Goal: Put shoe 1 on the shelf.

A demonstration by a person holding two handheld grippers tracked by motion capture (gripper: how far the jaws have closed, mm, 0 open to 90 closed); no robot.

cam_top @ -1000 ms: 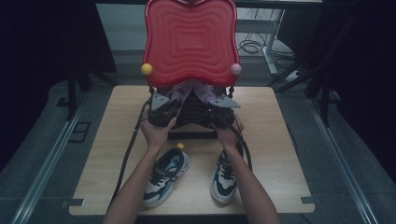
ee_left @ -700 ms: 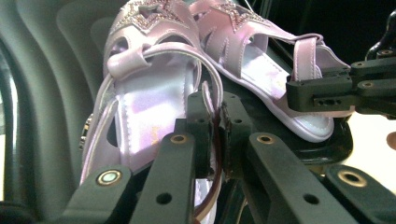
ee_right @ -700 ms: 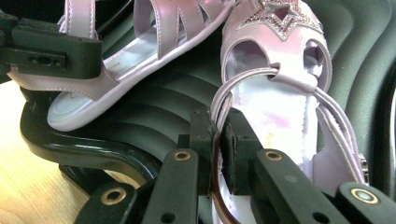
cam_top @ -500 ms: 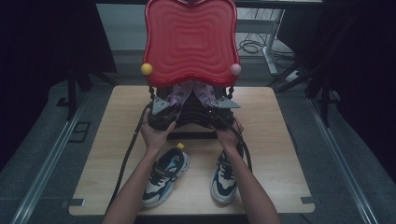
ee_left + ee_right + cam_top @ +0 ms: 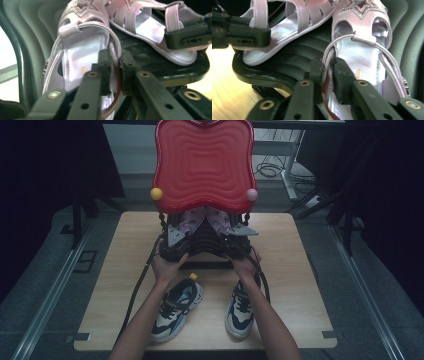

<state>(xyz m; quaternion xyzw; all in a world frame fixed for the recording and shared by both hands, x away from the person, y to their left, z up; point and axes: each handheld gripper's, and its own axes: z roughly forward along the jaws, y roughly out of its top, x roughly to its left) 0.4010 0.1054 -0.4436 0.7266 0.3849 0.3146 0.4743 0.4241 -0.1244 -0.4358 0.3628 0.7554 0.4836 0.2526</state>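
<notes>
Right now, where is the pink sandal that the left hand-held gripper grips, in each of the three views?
High view: the pink sandal sits just below the red tray, left of the second sandal.
Left gripper view: left and centre, back strap clamped in the left hand-held gripper.
Right gripper view: upper left, heel towards the left edge.
Shared landmark: the black ribbed shelf beneath both sandals.

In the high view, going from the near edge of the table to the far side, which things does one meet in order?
Pair of sneakers → the person's hands with the left gripper and right gripper → pink sandals on the black shelf → red wavy shelf on top.
</notes>
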